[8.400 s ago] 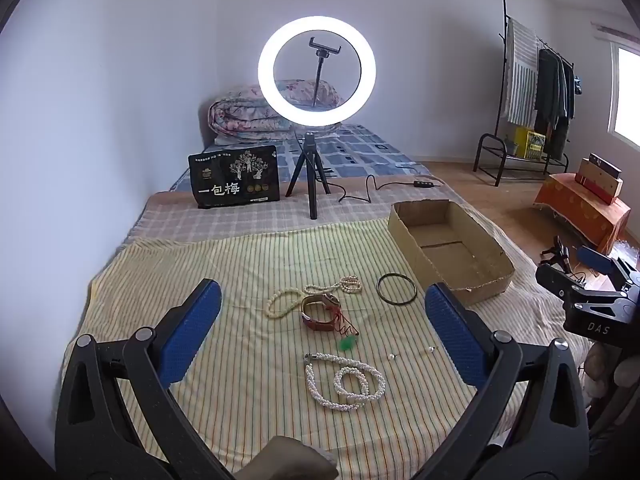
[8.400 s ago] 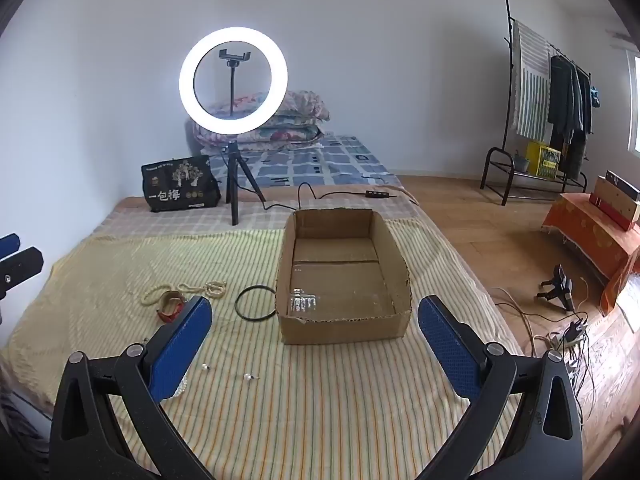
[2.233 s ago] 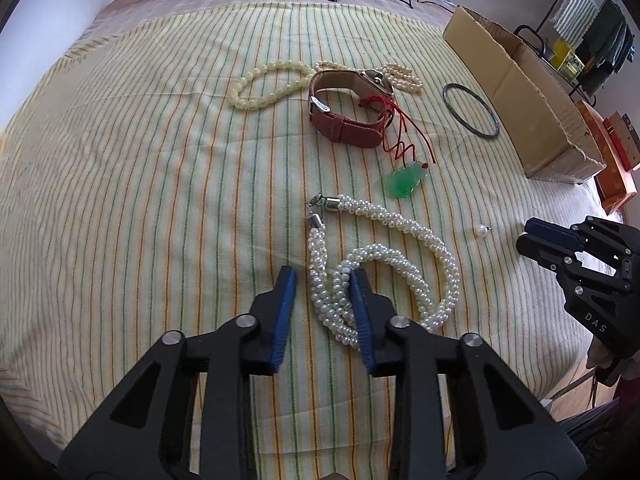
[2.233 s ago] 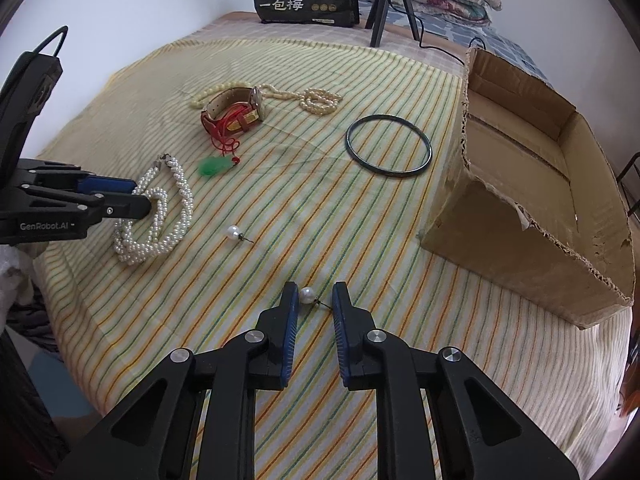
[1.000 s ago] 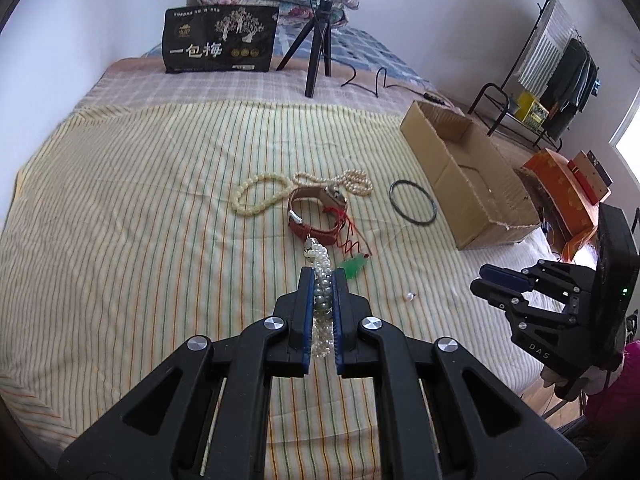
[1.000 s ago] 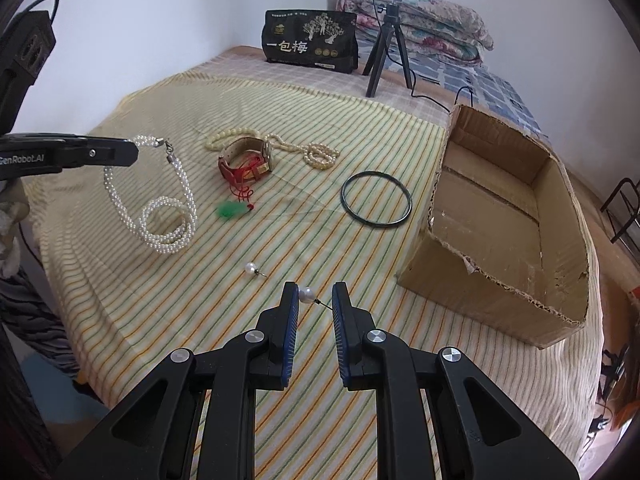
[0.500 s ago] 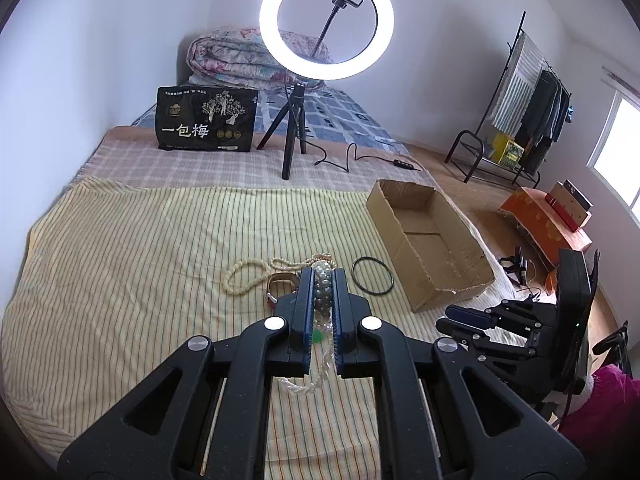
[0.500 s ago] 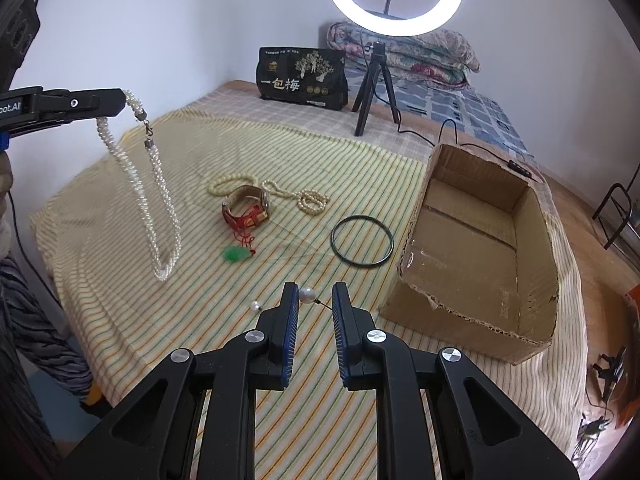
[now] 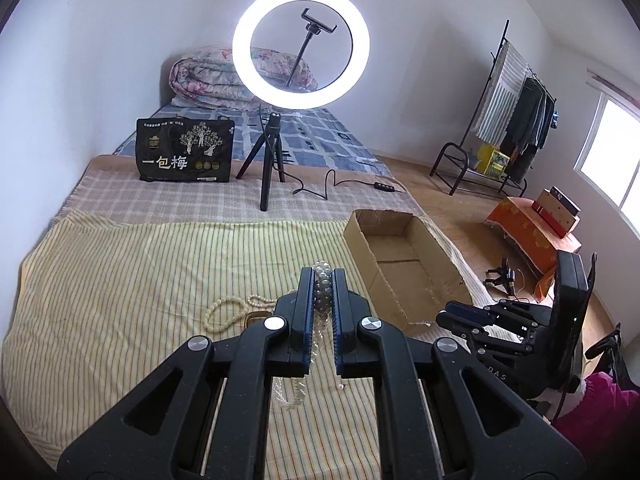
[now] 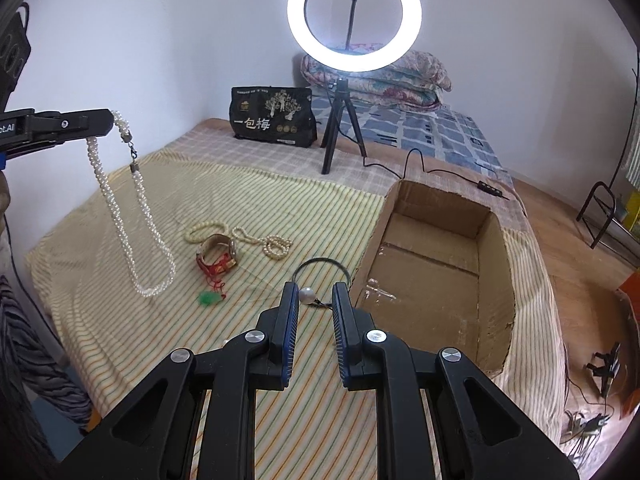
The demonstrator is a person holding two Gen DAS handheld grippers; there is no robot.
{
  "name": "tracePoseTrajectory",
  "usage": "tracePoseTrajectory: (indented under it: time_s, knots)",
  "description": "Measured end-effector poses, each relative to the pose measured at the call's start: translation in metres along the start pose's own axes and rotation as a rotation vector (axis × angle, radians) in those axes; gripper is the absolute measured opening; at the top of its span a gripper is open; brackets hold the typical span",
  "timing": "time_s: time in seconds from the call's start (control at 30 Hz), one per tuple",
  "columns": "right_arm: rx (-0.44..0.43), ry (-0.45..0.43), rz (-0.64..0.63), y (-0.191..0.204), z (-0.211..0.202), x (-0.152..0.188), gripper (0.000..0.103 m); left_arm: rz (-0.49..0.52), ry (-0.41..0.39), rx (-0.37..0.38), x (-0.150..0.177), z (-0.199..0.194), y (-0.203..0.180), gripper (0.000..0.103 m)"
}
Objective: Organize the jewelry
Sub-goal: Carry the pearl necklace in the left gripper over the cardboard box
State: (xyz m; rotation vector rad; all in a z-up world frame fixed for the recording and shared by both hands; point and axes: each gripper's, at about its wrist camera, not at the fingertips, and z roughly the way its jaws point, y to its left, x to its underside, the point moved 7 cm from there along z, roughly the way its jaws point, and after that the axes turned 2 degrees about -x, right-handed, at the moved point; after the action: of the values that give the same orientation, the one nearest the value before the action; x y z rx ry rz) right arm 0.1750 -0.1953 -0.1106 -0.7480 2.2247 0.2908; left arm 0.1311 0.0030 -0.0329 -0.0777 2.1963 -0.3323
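While its fingers pinch a twisted white pearl necklace near the clasp, the left gripper hangs above the yellow striped bedspread, and the strand droops in a long loop whose low end looks to hang just clear of the cloth. Seen from the right wrist, that left gripper reaches in from the left edge. The right gripper has its fingers drawn close on a small pearl stud earring, the round pearl against the left finger and its thin post pointing toward the right one; whether the post touches that finger I cannot tell. Just beyond the right fingers lies a thin black ring bangle, partly hidden behind them. Left of it rest a red leather-strap watch, a green pendant on red cord, and a cream bead strand curling past the watch. An open brown cardboard box sits on the bedspread to the right, close to the bangle. Farther back on the bed stand a lit ring light on a black tripod and a black printed bag.
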Motion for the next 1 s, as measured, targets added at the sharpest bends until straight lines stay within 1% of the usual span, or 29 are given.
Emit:
tracePoseTrajectory:
  time_s: [0.23, 0.43, 0.57, 0.73, 0.87, 1.0]
  knots:
    - [0.035, -0.02, 0.038, -0.025, 0.002, -0.01, 0.015, 0.024, -0.014, 0.037, -0.022, 0.01, -0.023, 0.005]
    - [0.061, -0.03, 0.07, -0.056, 0.007, -0.018, 0.015, 0.05, -0.027, 0.074, -0.041, 0.024, -0.049, 0.005]
    - [0.096, -0.031, 0.091, -0.082, 0.014, -0.023, 0.015, 0.078, -0.045, 0.096, -0.059, 0.033, -0.071, 0.005]
    - [0.118, -0.024, 0.11, -0.112, 0.028, -0.031, 0.015, 0.119, -0.062, 0.129, -0.077, 0.048, -0.105, 0.005]
    - [0.122, -0.028, 0.113, -0.13, 0.035, -0.039, 0.015, 0.12, -0.065, 0.159, -0.086, 0.063, -0.127, 0.005]
    - [0.104, -0.012, 0.116, -0.143, 0.047, -0.045, 0.015, 0.125, -0.039, 0.177, -0.084, 0.084, -0.149, 0.005]
